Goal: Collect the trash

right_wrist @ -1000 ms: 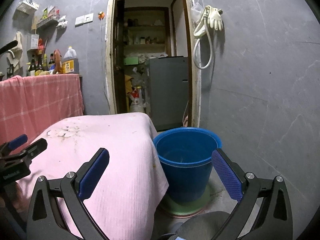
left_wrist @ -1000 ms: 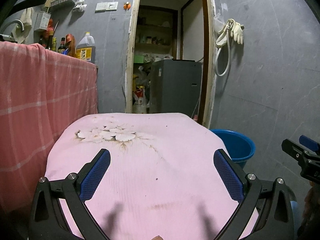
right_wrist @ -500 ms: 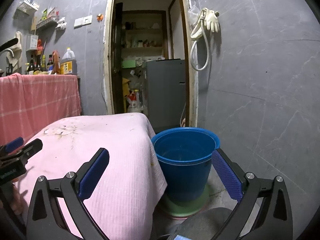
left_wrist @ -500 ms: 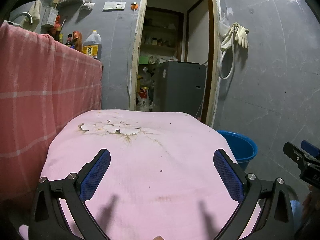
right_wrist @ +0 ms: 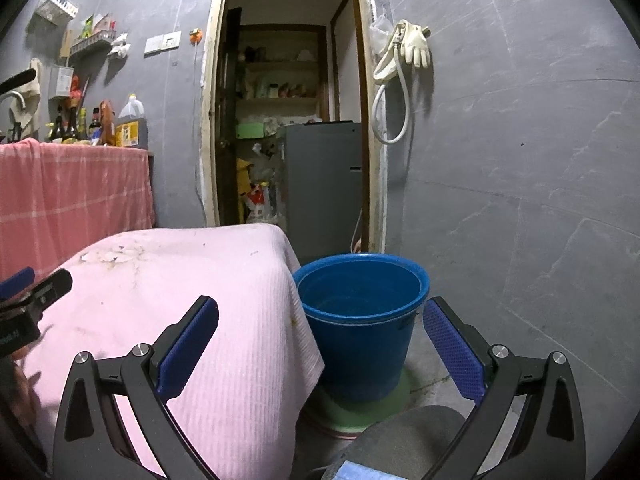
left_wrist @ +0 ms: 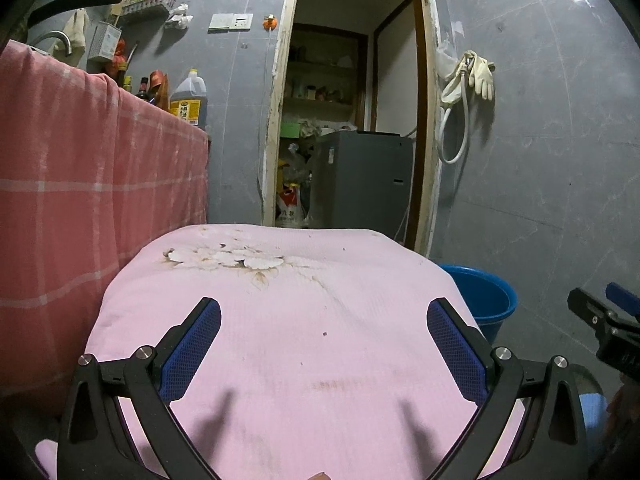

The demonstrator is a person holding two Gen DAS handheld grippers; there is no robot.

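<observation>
Right wrist: blue bucket (right_wrist: 362, 332) between wide-apart jaws, untouched.

Very little lettering can be read here. The oil jug (left_wrist: 188, 100) on the desk draped in red checked cloth carries a yellow label (left_wrist: 184, 112) with dark print, too small to make out. In the doorway, a white and red bag (left_wrist: 289, 210) on the floor shows dark characters on its lower part, but they are too blurred to read. In the right wrist view, the body of the left hand-held gripper (right_wrist: 30, 300) bears small pale characters at the frame's left edge (right_wrist: 10, 338); they cannot be deciphered. Nothing else shows legible text or numbers.
</observation>
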